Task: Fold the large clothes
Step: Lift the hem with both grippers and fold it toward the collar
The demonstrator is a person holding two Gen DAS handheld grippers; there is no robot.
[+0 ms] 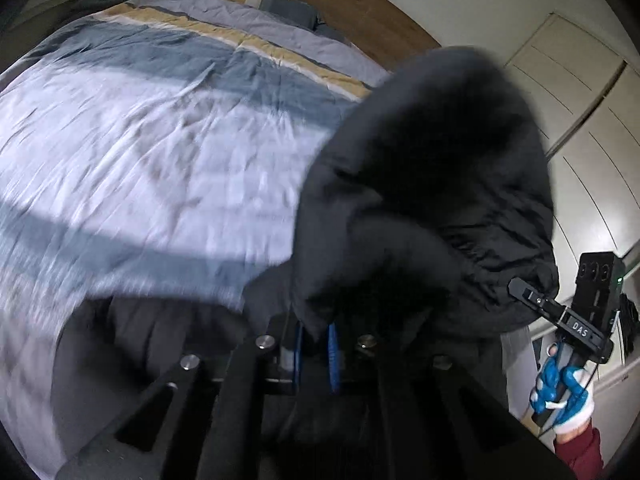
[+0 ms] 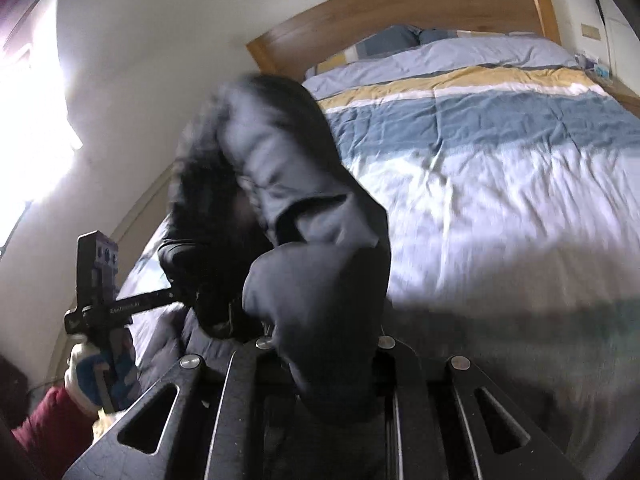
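A black padded jacket [image 1: 432,184] hangs lifted above the bed, bunched between both grippers. In the left wrist view my left gripper [image 1: 316,344] is shut on a fold of it, its blue pads [image 1: 333,356] close together with fabric between them. My right gripper [image 1: 524,292] bites the jacket's gathered edge at the right, held by a gloved hand [image 1: 560,388]. In the right wrist view the jacket [image 2: 280,184] drapes over my right gripper [image 2: 324,344] and hides its fingertips. There the left gripper [image 2: 180,294] grips the jacket's far side.
Below the jacket lies a striped duvet [image 1: 140,140] in pale lilac, blue and yellow, covering the bed [image 2: 500,160]. A wooden headboard [image 2: 400,8] stands at the far end. White wardrobe doors [image 1: 580,120] are on one side, a bright window [image 2: 24,100] on the other.
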